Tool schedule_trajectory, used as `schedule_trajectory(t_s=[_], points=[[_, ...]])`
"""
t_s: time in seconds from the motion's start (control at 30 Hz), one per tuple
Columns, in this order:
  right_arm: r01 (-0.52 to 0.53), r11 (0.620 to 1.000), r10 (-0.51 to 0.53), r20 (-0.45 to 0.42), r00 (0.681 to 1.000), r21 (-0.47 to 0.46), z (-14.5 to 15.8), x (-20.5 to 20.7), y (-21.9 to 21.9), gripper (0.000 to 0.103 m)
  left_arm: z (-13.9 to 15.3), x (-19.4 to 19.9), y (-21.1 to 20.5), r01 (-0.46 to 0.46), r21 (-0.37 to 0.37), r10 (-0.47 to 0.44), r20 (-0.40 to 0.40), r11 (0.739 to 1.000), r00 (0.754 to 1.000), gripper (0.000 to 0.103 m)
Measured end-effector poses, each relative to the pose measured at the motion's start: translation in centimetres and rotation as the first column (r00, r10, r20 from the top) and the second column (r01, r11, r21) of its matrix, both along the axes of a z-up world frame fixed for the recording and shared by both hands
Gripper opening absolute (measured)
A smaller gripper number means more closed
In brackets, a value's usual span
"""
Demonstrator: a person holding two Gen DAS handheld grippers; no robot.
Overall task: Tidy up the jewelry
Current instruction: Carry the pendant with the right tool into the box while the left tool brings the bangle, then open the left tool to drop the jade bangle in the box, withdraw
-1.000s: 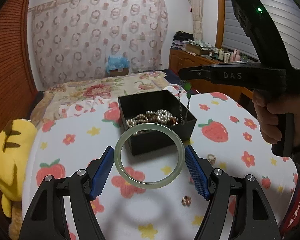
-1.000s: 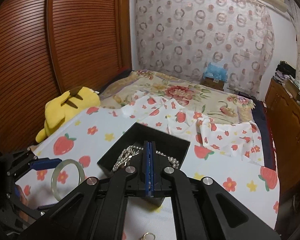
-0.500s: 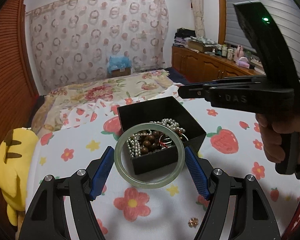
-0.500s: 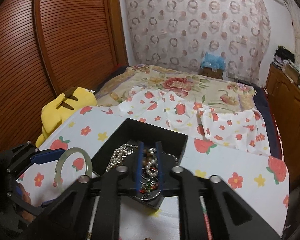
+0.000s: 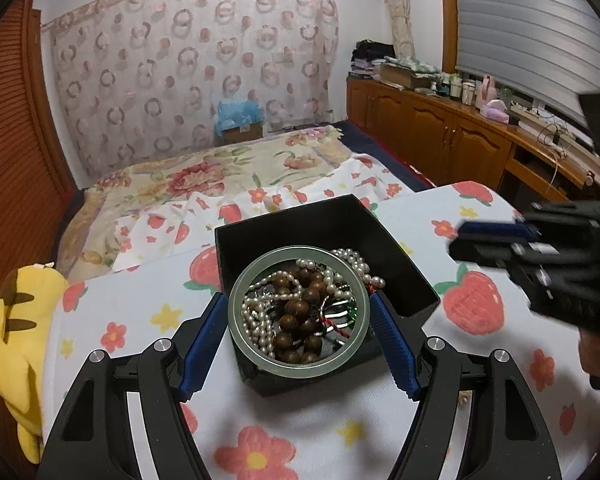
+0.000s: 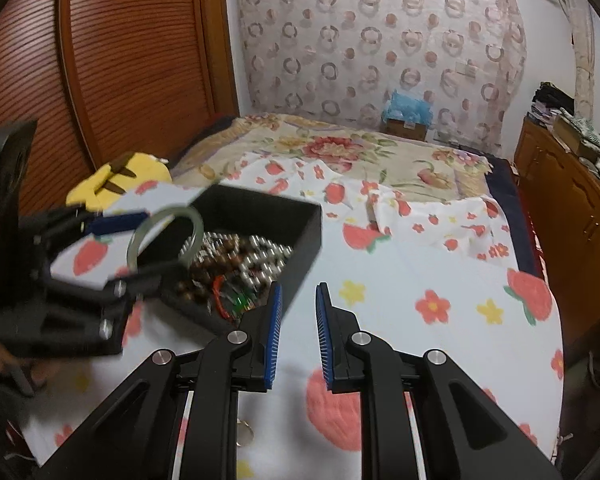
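Note:
My left gripper [image 5: 299,314] is shut on a pale green jade bangle [image 5: 236,324], holding it just above the open black jewelry box [image 5: 332,220]. The box holds pearl strands [image 5: 256,320] and brown wooden beads [image 5: 296,320]. In the right wrist view the bangle [image 6: 198,226] hangs over the near corner of the box [image 6: 260,210], held by the left gripper [image 6: 140,248]. My right gripper [image 6: 298,320] is open and empty, to the right of the box above the tablecloth. It shows blurred in the left wrist view [image 5: 496,240].
The table carries a white strawberry-and-flower cloth [image 5: 472,300]. A yellow plush toy [image 5: 12,320] lies at its left edge. A small ring [image 6: 244,436] lies on the cloth under my right gripper. A bed [image 6: 360,152] and wooden cabinets [image 5: 440,136] stand behind.
My left gripper has carried the bangle forward to above the box. My right gripper has opened, let the necklace drop into the box and pulled away to the right.

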State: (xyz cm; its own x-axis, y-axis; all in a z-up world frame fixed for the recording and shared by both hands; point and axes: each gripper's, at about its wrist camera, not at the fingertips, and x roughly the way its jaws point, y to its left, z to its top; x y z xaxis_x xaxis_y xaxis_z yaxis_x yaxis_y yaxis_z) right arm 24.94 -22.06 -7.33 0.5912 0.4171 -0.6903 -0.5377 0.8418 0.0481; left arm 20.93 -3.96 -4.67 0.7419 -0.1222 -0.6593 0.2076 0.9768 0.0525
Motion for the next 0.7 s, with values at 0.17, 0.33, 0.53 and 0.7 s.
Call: schedule_trajectory(t_s=[0.17,0.33,0.53,0.7], points=[[0.000,1.000,0.000,-0.010,1.000,-0.005,-1.1,-0.8,-1.0,0.019,-0.3,0.8,-0.6,-0.004,0.009,0.004,-0.006,1.000,1.000,0.069],[0.000,1.000,0.000,-0.015,1.000,-0.003,-1.4,-1.4,-1.6,0.019,-0.4,1.2,-0.7,-0.003,0.011,0.003,-0.006,1.000,1.000,0.069],[-0.011,1.000,0.011,-0.011,1.000,-0.014,-1.8,-2.4,-1.9,0.019,-0.6,1.5,-0.6,-0.009,0.012,0.009,-0.013,1.000,1.000,0.070],[-0.022,1.000,0.021,-0.018,1.000,-0.010,-2.3,-3.4,-2.1,0.019,-0.2,0.5,-0.7,-0.003,0.013,0.003,0.015,1.000,1.000,0.078]])
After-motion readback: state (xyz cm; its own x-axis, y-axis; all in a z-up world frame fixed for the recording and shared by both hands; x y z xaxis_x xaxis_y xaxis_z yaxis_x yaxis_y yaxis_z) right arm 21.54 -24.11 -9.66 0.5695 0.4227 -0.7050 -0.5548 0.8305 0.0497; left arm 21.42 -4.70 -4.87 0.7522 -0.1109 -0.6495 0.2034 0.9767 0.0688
